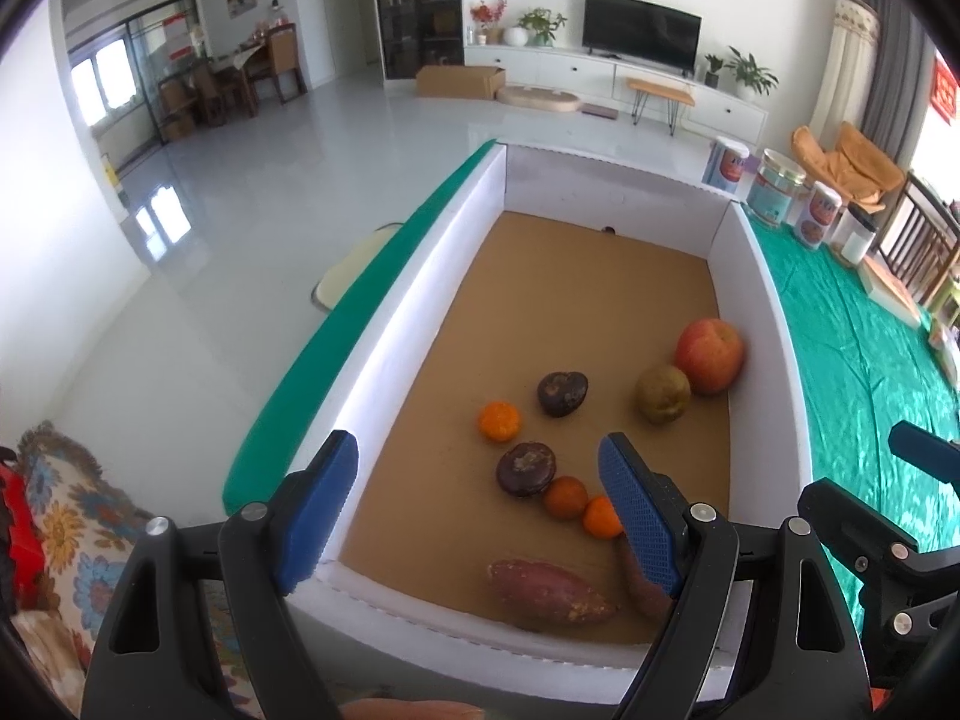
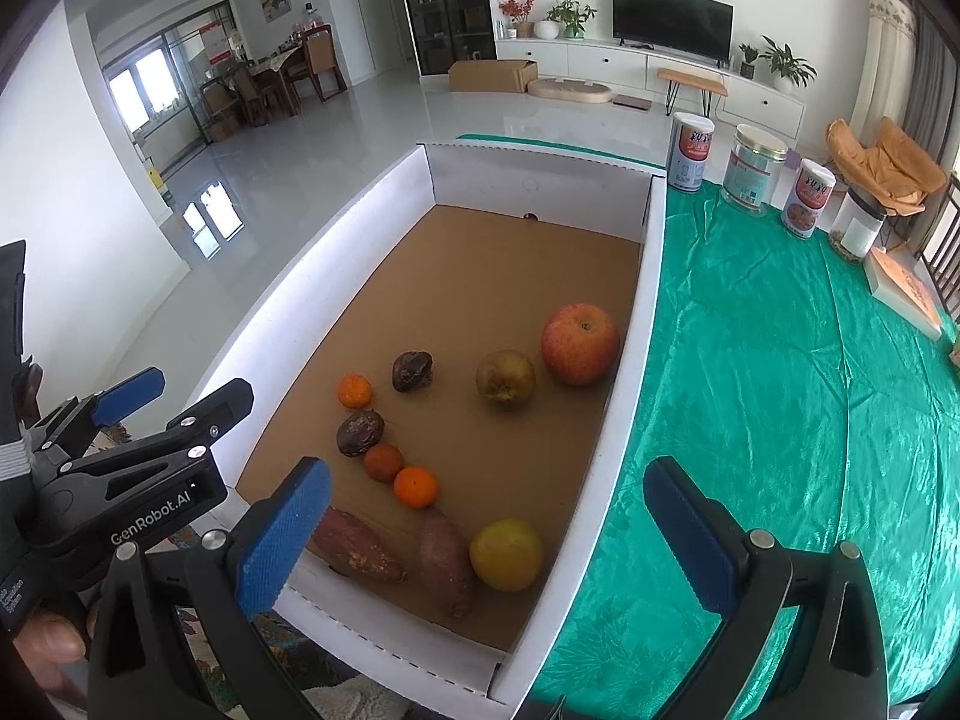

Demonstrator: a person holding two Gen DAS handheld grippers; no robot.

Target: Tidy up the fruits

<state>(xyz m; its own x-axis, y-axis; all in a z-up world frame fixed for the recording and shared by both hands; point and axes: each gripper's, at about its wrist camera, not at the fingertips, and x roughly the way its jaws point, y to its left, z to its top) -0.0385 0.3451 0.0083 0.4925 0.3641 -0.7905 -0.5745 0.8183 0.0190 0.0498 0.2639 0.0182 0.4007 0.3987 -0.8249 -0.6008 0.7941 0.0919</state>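
A white-walled box (image 2: 651,324) with a brown floor holds the fruit. In it lie a red apple (image 2: 579,342), a brownish-green pear (image 2: 505,378), two dark passion fruits (image 2: 412,370) (image 2: 359,432), three small oranges (image 2: 354,390) (image 2: 383,462) (image 2: 415,486), two sweet potatoes (image 2: 354,546) (image 2: 445,564) and a yellow-green fruit (image 2: 506,554). My left gripper (image 1: 480,516) is open and empty above the box's near end; it also shows in the right wrist view (image 2: 180,396). My right gripper (image 2: 486,540) is open and empty above the near right corner.
The box sits on a green tablecloth (image 2: 780,390). Several jars and canisters (image 2: 750,171) stand at the table's far right, with a flat box (image 2: 906,294) beyond. A patterned cushion (image 1: 66,516) lies at the near left. The room floor drops away left of the table.
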